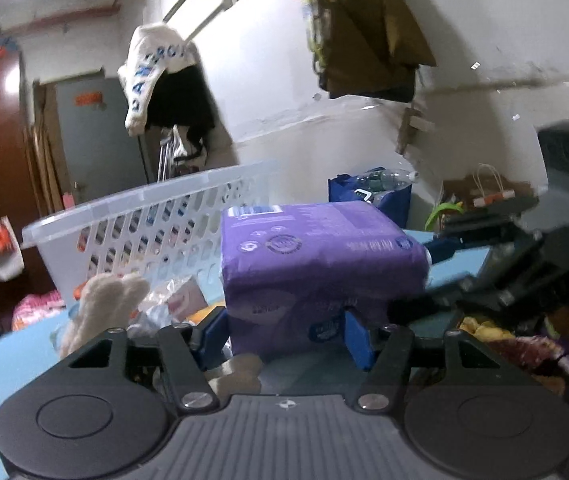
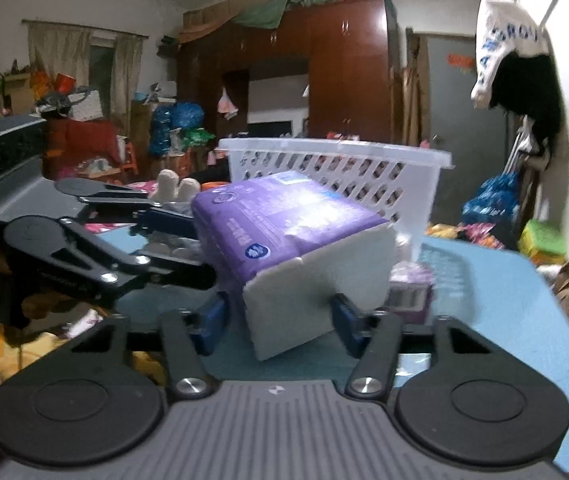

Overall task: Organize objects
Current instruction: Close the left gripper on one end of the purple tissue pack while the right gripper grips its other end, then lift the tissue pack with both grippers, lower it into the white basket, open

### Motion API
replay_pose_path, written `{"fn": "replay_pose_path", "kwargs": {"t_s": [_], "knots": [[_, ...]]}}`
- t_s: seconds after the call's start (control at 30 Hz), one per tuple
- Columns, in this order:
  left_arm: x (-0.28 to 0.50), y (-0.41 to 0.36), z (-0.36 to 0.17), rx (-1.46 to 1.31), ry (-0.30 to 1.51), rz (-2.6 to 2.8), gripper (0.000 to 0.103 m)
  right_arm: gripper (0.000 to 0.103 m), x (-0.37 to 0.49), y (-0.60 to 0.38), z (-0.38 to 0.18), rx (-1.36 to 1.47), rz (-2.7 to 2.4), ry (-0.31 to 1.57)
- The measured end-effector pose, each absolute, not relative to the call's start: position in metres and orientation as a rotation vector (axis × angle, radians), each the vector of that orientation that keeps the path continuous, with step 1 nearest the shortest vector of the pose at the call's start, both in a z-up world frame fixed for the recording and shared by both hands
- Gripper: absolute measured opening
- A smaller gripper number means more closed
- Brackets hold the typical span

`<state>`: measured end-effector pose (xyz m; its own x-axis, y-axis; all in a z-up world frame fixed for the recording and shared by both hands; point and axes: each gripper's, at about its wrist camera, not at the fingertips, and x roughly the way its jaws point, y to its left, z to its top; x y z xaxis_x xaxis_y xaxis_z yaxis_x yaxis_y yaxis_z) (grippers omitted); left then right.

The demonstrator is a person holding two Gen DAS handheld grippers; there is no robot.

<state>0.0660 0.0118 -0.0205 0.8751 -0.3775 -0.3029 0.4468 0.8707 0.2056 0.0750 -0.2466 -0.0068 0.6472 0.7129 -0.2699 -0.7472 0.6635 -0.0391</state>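
A purple plastic-wrapped pack [image 1: 320, 256] is held over the light-blue table [image 1: 8, 360], and both grippers hold it. In the left wrist view my left gripper [image 1: 286, 336] has its blue pads pressed on the two sides of the pack's near end. My right gripper [image 1: 424, 280] comes in from the right and meets the pack's far right corner. In the right wrist view my right gripper [image 2: 280, 320] clamps the pale grey end of the pack [image 2: 284, 224], which sits tilted. The left gripper [image 2: 188, 244] holds its left side.
A white perforated basket [image 1: 124, 216] [image 2: 336, 152] stands on the table just behind the pack. A cream plush toy [image 1: 104, 300] and crumpled wrappers lie left of it. A smaller purple packet [image 2: 410, 284] lies under the pack's right end. Clutter surrounds the table [image 2: 484, 300].
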Motion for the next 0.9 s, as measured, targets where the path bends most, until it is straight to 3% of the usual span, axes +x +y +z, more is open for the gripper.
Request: {"fn": "replay_pose_path", "kwargs": {"t_s": [0.13, 0.37, 0.43, 0.9], "knots": [[0.055, 0.011, -0.020, 0.288, 0.238, -0.475, 0.058, 0.051, 0.079, -0.254, -0.007, -0.141, 0.856, 0.250], [0.060, 0.021, -0.021, 0.237, 0.271, -0.504, 0.031, 0.045, 0.084, -0.261, -0.006, -0.143, 0.862, 0.256], [0.061, 0.022, -0.021, 0.224, 0.266, -0.497, 0.028, 0.045, 0.084, -0.262, -0.006, -0.137, 0.863, 0.254], [0.043, 0.012, -0.013, 0.223, 0.232, -0.445, 0.027, 0.042, 0.069, -0.264, 0.018, -0.158, 0.830, 0.122]]}}
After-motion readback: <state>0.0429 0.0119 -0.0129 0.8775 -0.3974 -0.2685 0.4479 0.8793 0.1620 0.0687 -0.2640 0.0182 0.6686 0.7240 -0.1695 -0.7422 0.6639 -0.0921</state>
